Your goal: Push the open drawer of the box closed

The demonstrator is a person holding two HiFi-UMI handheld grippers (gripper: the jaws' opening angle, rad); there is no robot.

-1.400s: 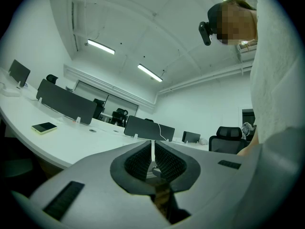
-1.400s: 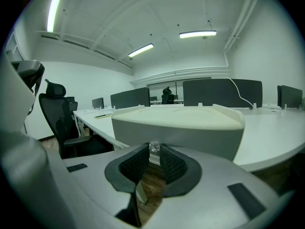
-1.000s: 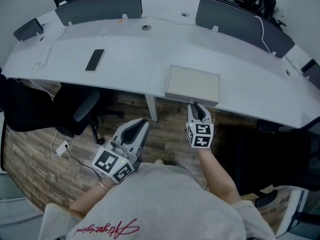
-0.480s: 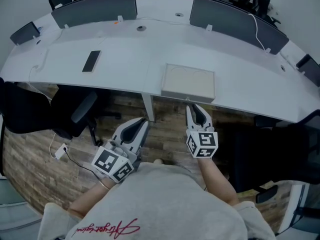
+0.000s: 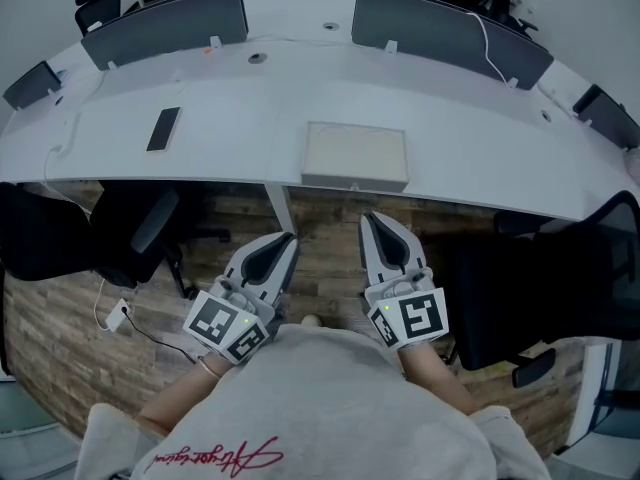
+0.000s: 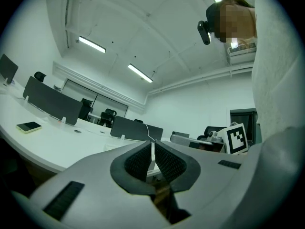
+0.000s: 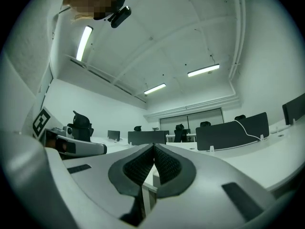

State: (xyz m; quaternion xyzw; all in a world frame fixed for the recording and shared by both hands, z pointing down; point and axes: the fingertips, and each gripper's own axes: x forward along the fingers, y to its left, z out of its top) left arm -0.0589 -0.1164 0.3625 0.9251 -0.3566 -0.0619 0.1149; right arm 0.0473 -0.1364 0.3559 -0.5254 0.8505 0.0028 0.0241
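Note:
The white box (image 5: 355,154) sits on the curved white desk (image 5: 450,138) near its front edge. Its drawer front looks flush with the box, and a small knob (image 5: 353,185) shows in the middle. My right gripper (image 5: 368,220) hangs below and in front of the box, apart from it, with its jaws shut on nothing. My left gripper (image 5: 286,240) stays lower left over the wooden floor, also shut and empty. In the left gripper view the left gripper (image 6: 152,149) has its pads pressed together. In the right gripper view the right gripper (image 7: 153,148) has its pads together too.
A black phone (image 5: 164,128) lies on the desk's left part. Grey dividers (image 5: 165,26) stand along the back edge. A black office chair (image 5: 150,230) is under the desk at left, another chair (image 5: 540,278) is at right, and a cable plug (image 5: 118,313) lies on the floor.
My right gripper has drawn back from the box's front towards my body. The left gripper has stayed where it was. The head view has shifted a little.

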